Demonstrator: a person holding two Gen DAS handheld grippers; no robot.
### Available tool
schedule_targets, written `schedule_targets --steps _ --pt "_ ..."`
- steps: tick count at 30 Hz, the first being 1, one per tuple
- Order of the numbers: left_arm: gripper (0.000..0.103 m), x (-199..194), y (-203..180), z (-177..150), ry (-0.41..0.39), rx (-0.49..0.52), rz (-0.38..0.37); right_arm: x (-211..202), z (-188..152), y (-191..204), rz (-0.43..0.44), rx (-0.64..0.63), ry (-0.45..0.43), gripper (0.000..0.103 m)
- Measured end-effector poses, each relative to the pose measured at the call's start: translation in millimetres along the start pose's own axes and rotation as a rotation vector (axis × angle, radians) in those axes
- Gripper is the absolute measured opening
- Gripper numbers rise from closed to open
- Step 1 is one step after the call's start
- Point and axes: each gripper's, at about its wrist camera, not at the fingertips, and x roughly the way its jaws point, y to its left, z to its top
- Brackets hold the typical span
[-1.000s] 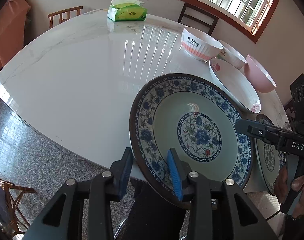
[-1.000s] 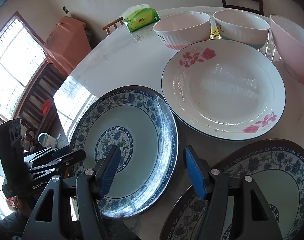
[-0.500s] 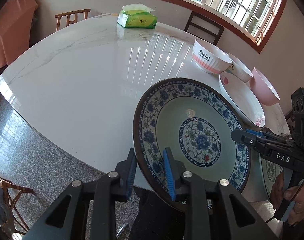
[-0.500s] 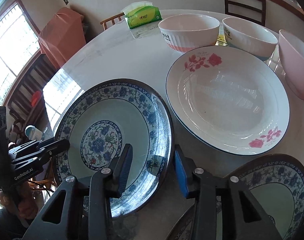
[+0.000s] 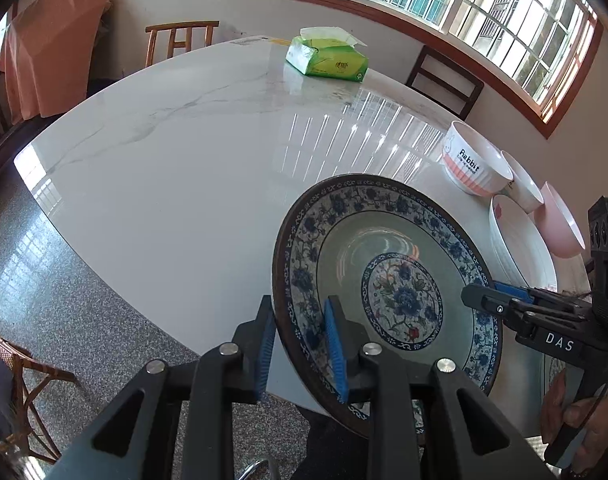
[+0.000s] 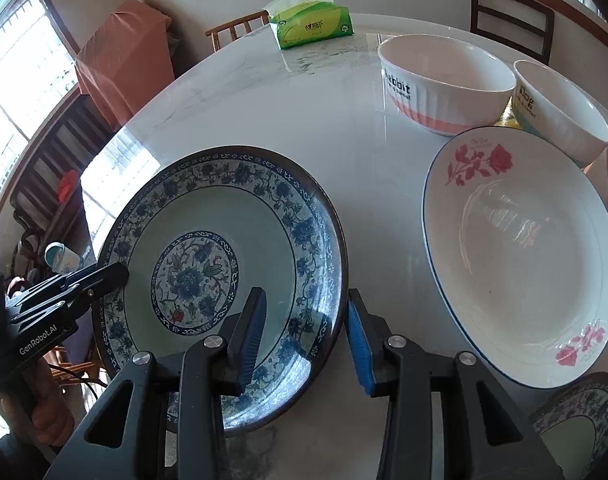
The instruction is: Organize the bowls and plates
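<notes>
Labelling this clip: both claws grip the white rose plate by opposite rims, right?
No. Both claws, left claw and right claw, grip the blue plate; the rose plate lies untouched beside it, as the right wrist view shows.

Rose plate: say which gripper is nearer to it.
Right. Both have just been closing on the blue plate: the right gripper on the rim beside the rose plate, the left gripper on the opposite rim, farther off.

"Rabbit" on pink-striped bowl (image 6: 443, 88); "Dog" on neighbouring bowl (image 6: 559, 114); "DAS" on right tool (image 5: 499, 306); "GenRobot.AI" on left tool (image 6: 116, 274).
</notes>
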Motion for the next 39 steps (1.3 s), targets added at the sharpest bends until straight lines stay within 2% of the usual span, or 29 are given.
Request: schedule_targets --steps 6,7,9,10,11,14,15,17,20,23,26,29,33,39 --pt "0.026 9 18 4 0.001 -0.047 -0.001 1 5 8 -0.003 0.005 -0.023 0.039" --pt "0.029 8 20 3 -0.018 -0.059 0.004 -2 4 8 0.006 0.015 -0.035 0.039" --pt "0.041 3 24 0 -0.049 -0.072 0.057 -12 0 7 -0.011 0.025 -0.082 0.039" --pt "0.054 -1 27 -1 -0.060 -0.083 0.092 -20 -3 8 -0.023 0.020 -0.110 0.040" --pt "0.059 -6 29 -3 -0.078 -0.090 0.113 -30 -9 8 -0.022 0.020 -0.143 0.042" --pt "0.060 -28 30 -12 -0.153 -0.087 0.116 -72 -37 -1 0.030 0.067 -0.255 0.051" --pt "0.060 -37 26 -17 -0.172 -0.082 0.101 -87 -49 -7 0.041 0.083 -0.296 0.054" --pt "0.063 -54 14 -29 -0.196 -0.046 0.020 -118 -81 -22 0.043 0.120 -0.374 0.068" --pt "0.064 -75 -24 -45 -0.225 0.072 -0.133 -159 -128 -54 -0.030 0.189 -0.442 0.070" --pt "0.064 -76 -82 -58 -0.150 0.261 -0.249 -189 -166 -89 -0.154 0.233 -0.442 0.070" --pt "0.064 -64 -129 -71 -0.066 0.334 -0.345 -207 -196 -120 -0.238 0.279 -0.436 0.071" --pt "0.064 -45 -166 -76 0.003 0.365 -0.394 -209 -216 -150 -0.219 0.365 -0.418 0.071" --pt "0.064 -19 -194 -78 0.091 0.363 -0.401 -203 -230 -174 -0.165 0.426 -0.420 0.071" --pt "0.064 -3 -216 -80 0.131 0.357 -0.409 -196 -232 -189 -0.117 0.433 -0.421 0.071"
